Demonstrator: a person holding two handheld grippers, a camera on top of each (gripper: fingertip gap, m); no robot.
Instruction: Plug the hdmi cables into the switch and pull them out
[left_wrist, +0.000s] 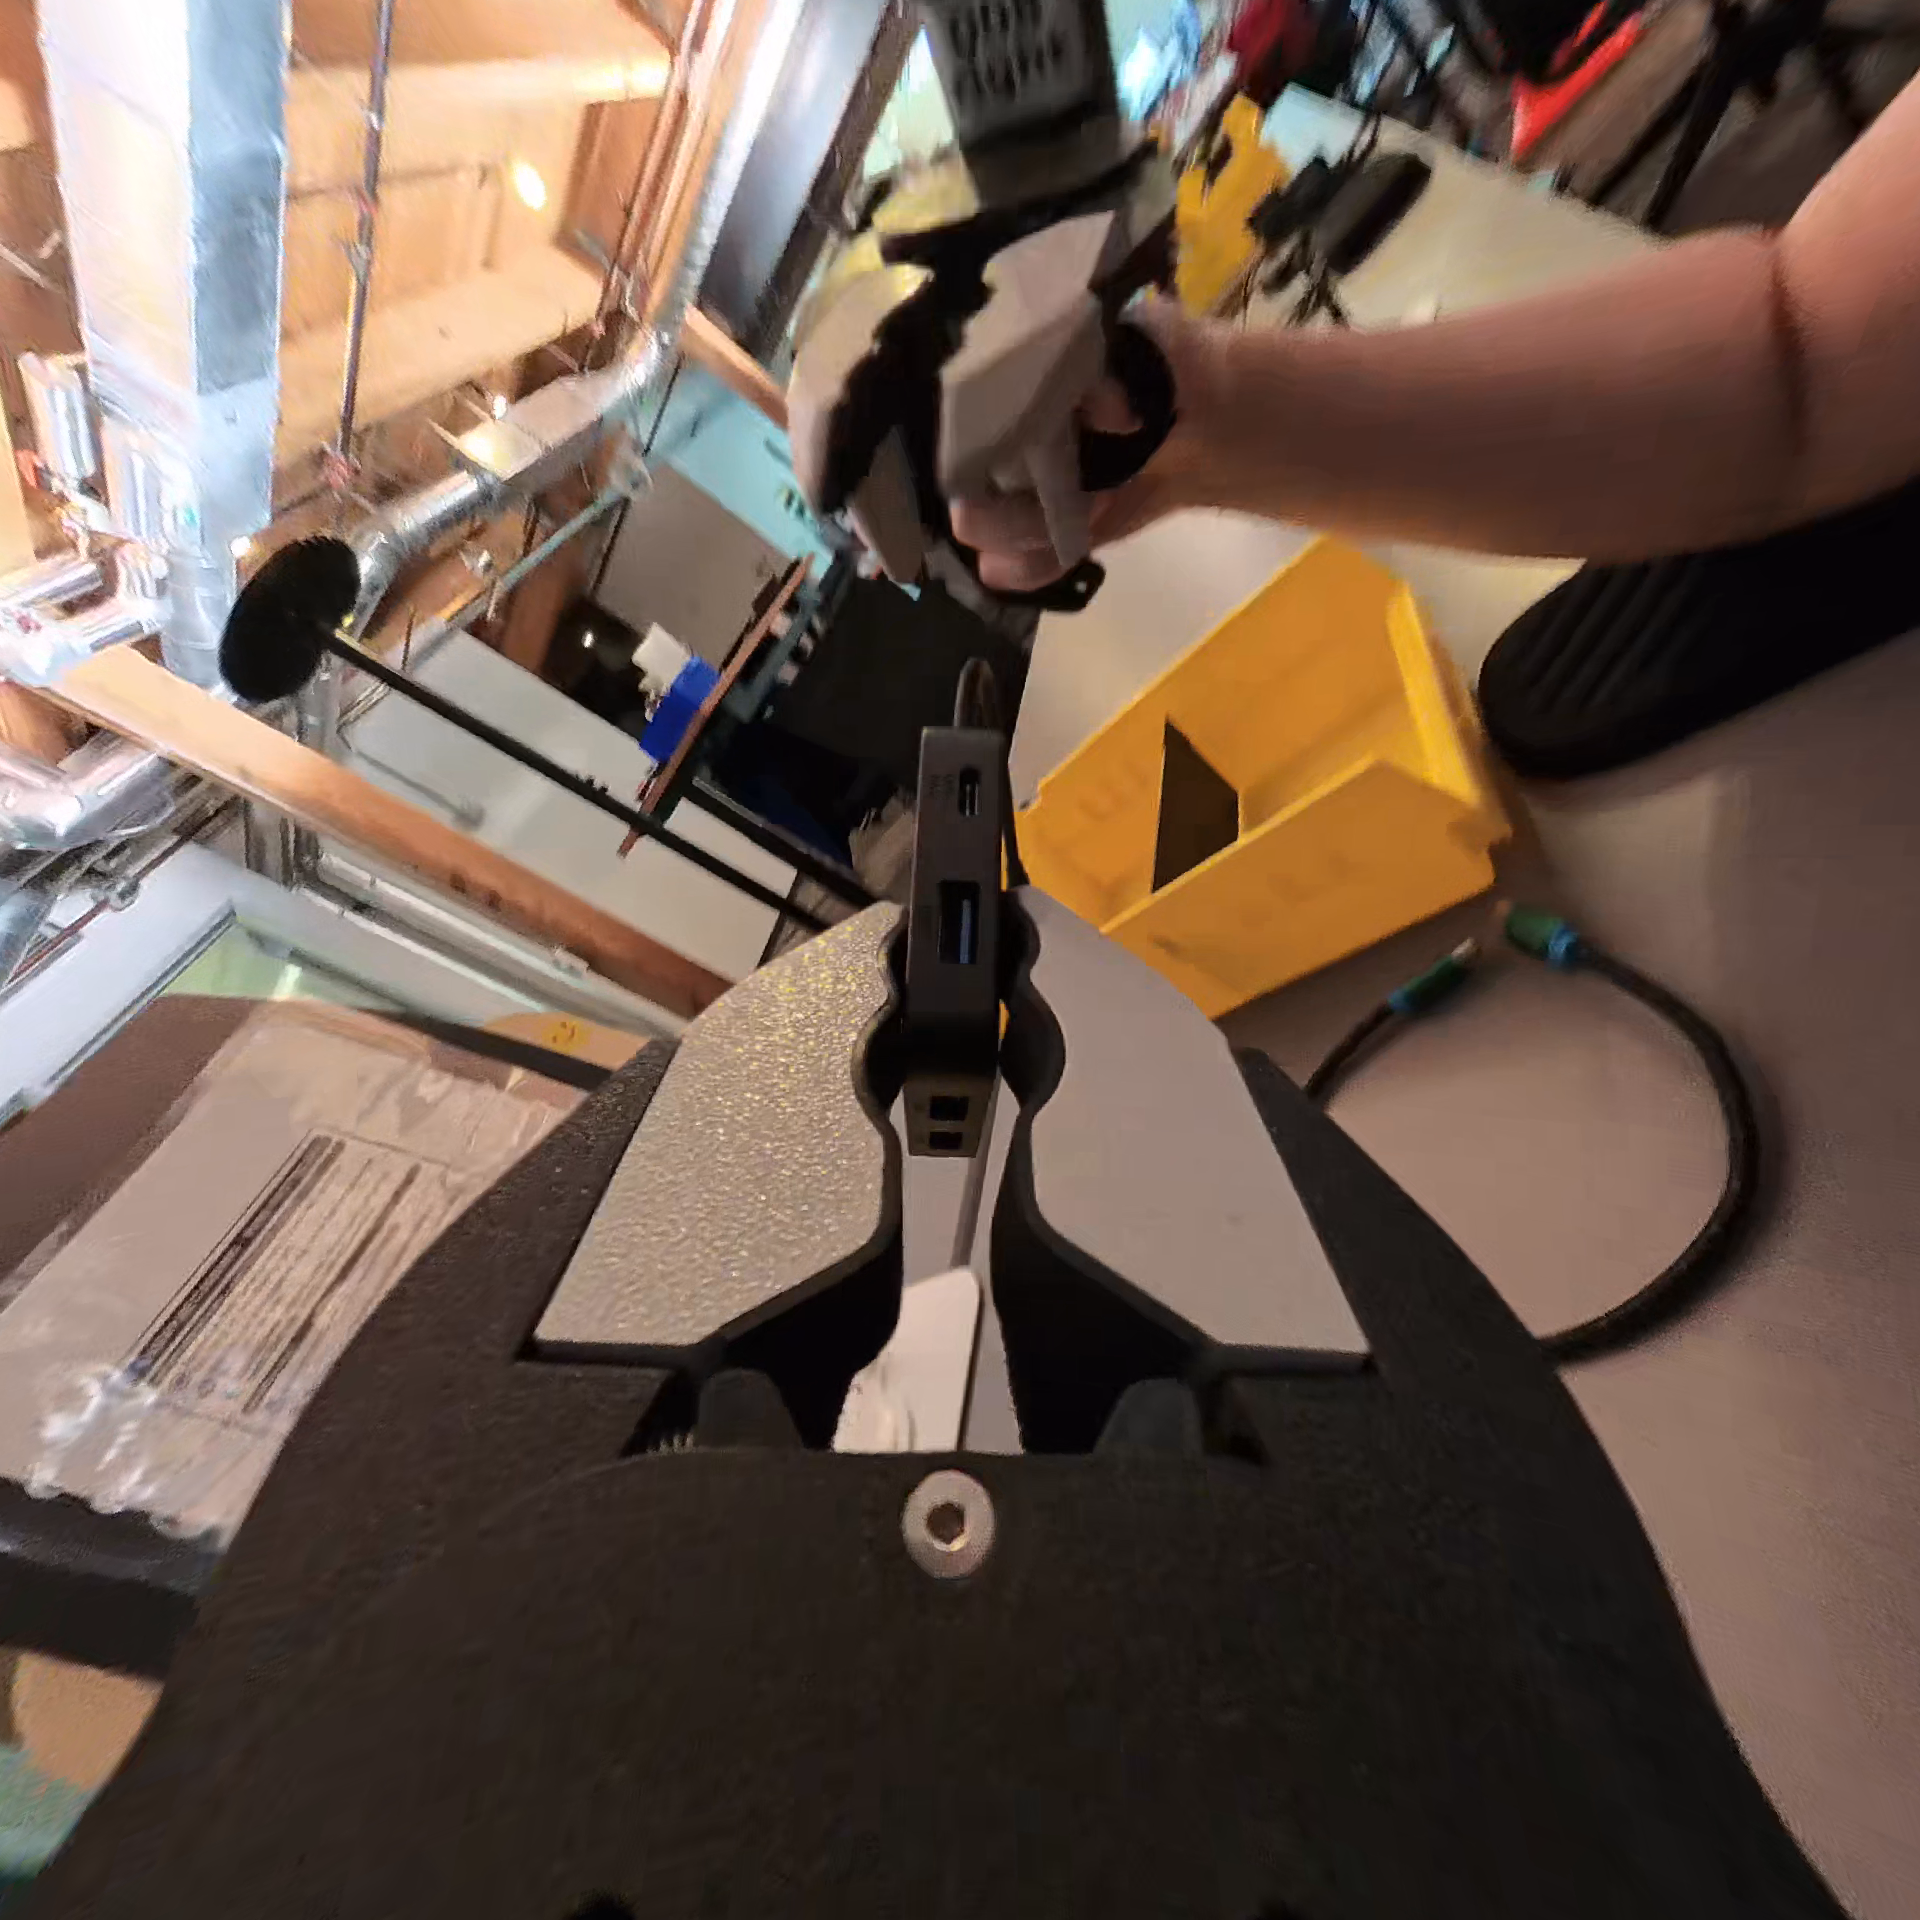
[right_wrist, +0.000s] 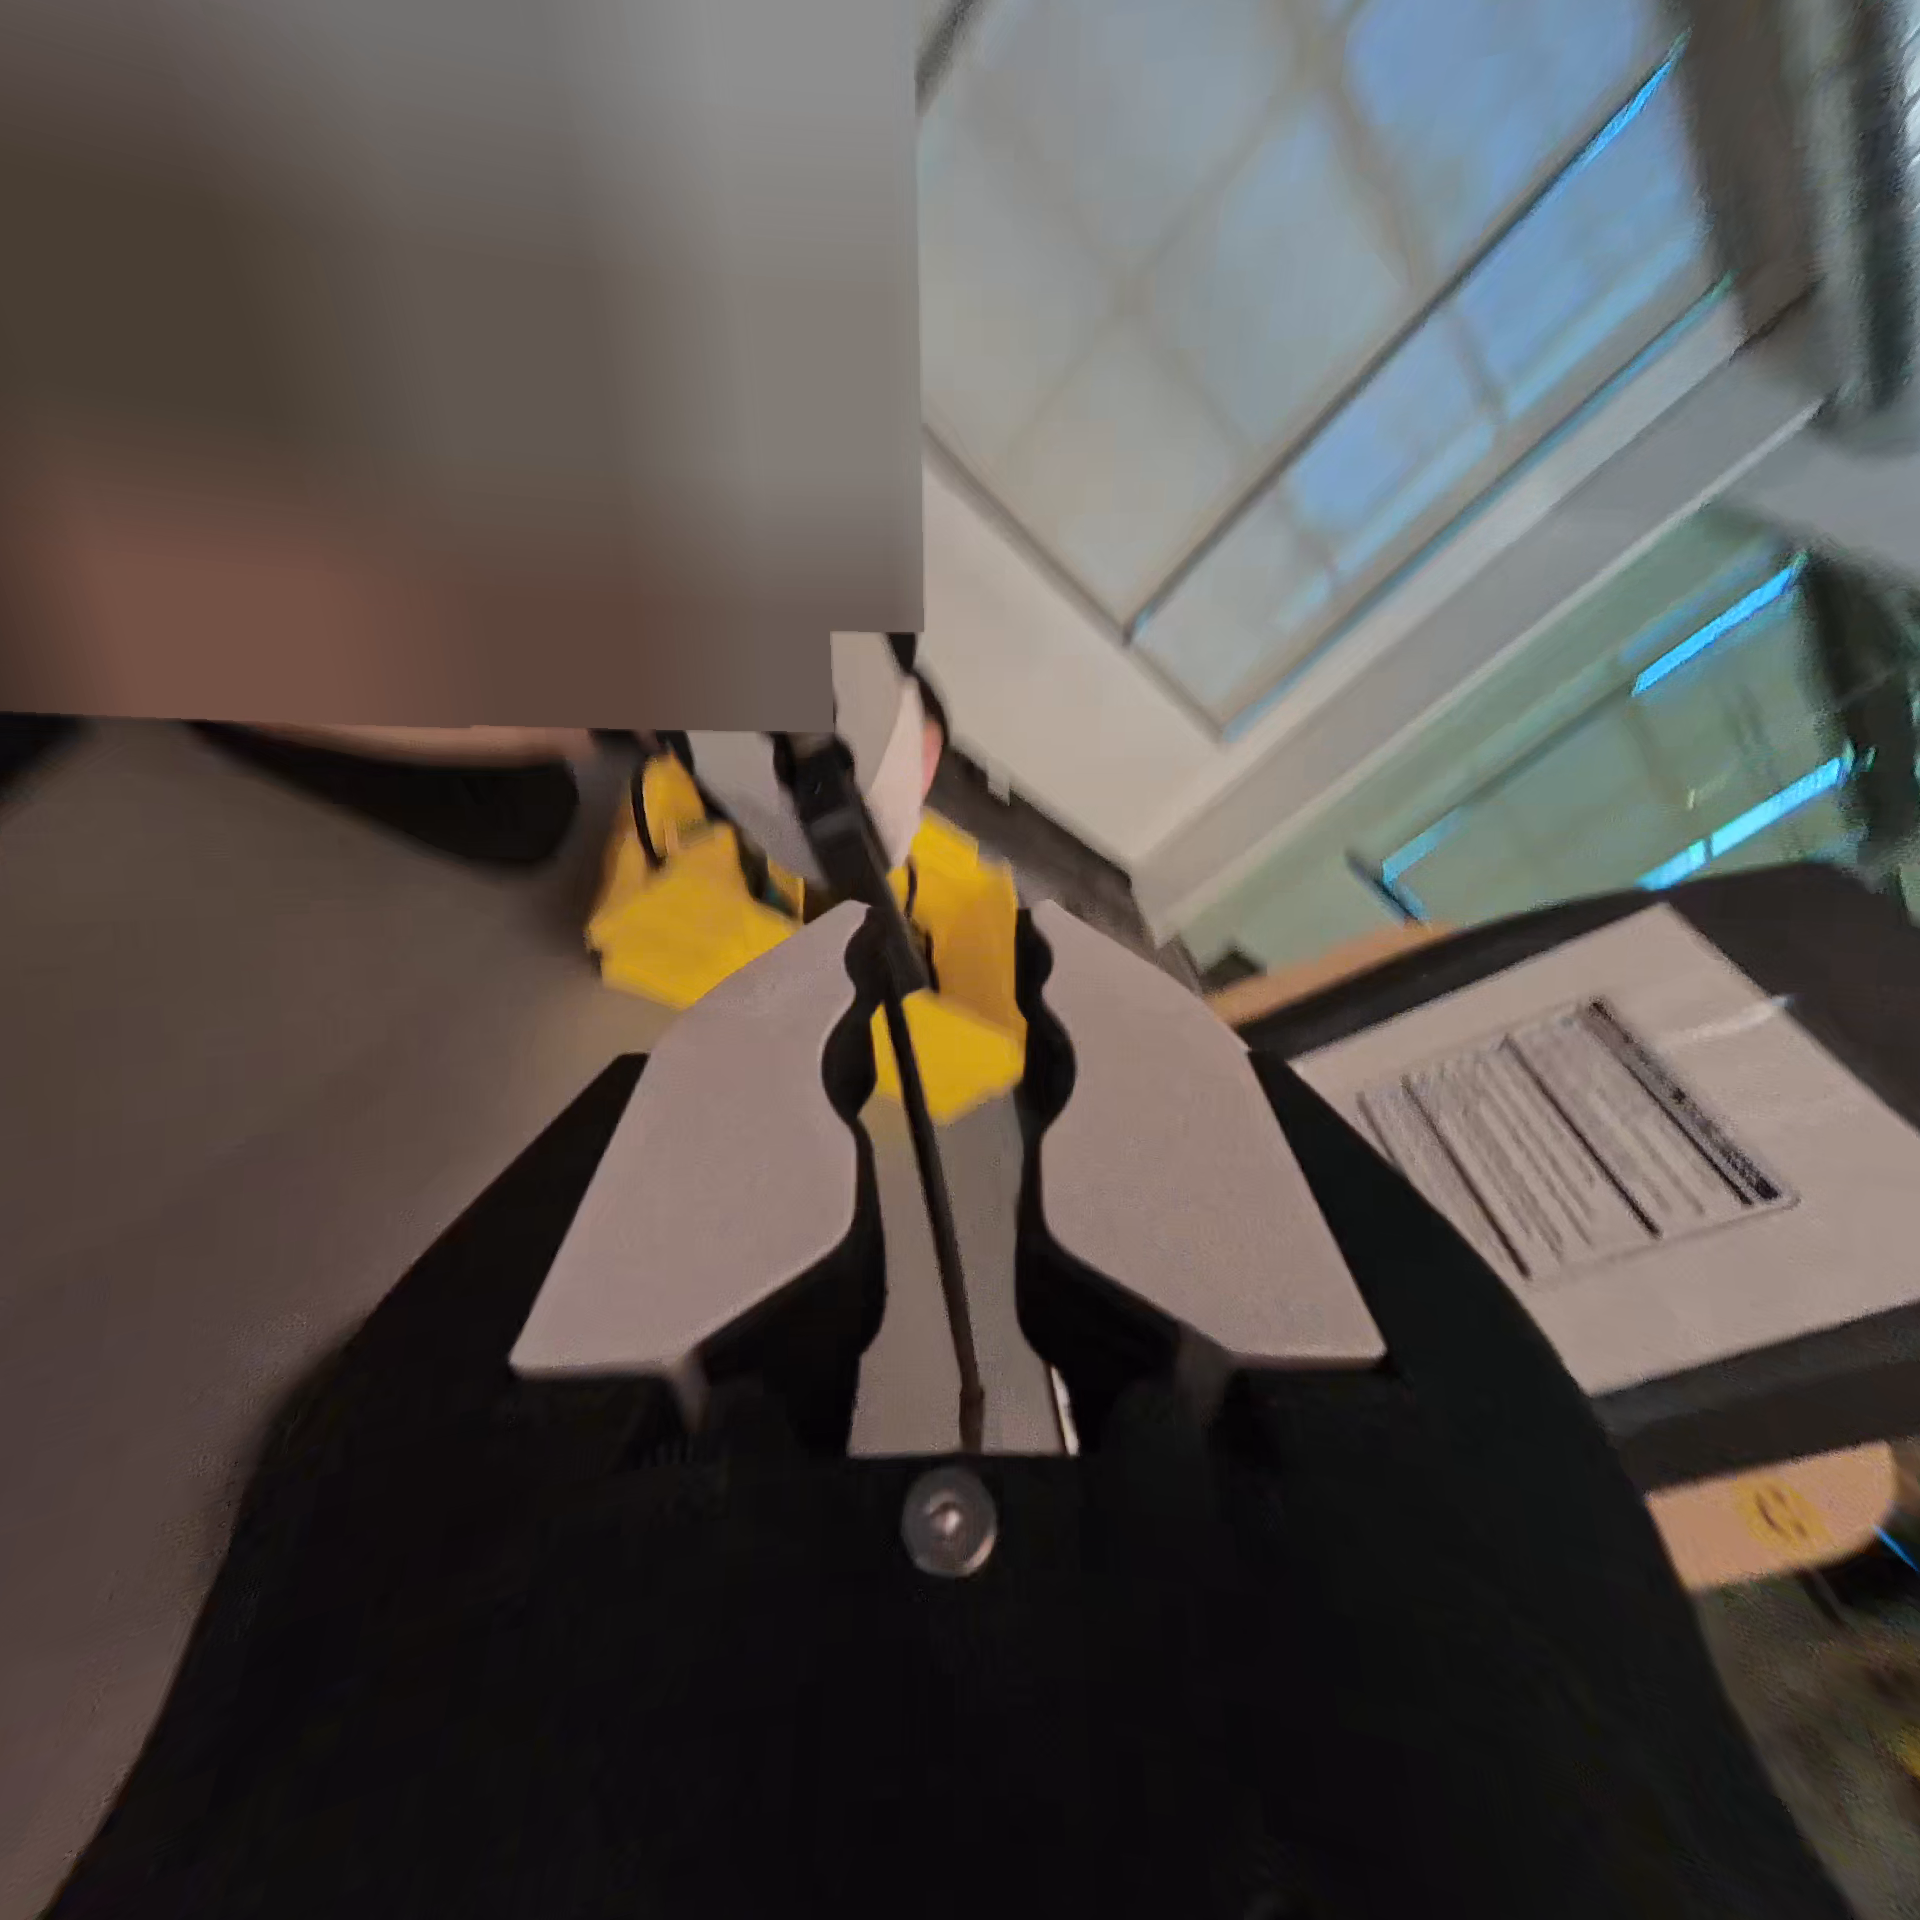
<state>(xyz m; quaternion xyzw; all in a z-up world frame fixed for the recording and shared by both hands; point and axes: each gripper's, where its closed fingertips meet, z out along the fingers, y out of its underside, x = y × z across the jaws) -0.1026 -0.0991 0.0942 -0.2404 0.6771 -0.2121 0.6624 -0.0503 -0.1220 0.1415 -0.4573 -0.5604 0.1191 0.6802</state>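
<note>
My left gripper (left_wrist: 954, 925) is shut on the black switch (left_wrist: 951, 997), a slim box held on edge above the grey table (left_wrist: 1766, 1558), with a blue port and smaller ports facing me. A thin black lead leaves its far end (left_wrist: 971, 691). A black HDMI cable (left_wrist: 1725, 1143) lies looped on the table to the right, its green and blue plug ends (left_wrist: 1538, 935) loose near the bin. My right gripper (right_wrist: 945, 914) is open; the switch's thin lead (right_wrist: 920, 1101) runs loosely between its fingers, and the switch (right_wrist: 836, 821) shows blurred beyond. A hand holds that gripper above the switch (left_wrist: 966, 540).
A yellow bin (left_wrist: 1268, 810) stands on the table behind the switch and also shows in the right wrist view (right_wrist: 665, 925). A plastic-wrapped box with a label (left_wrist: 260, 1195) lies at the left. A person's forearm (left_wrist: 1507, 395) crosses the upper right. The tips of one gripper are about 8 cm away from the tips of the other.
</note>
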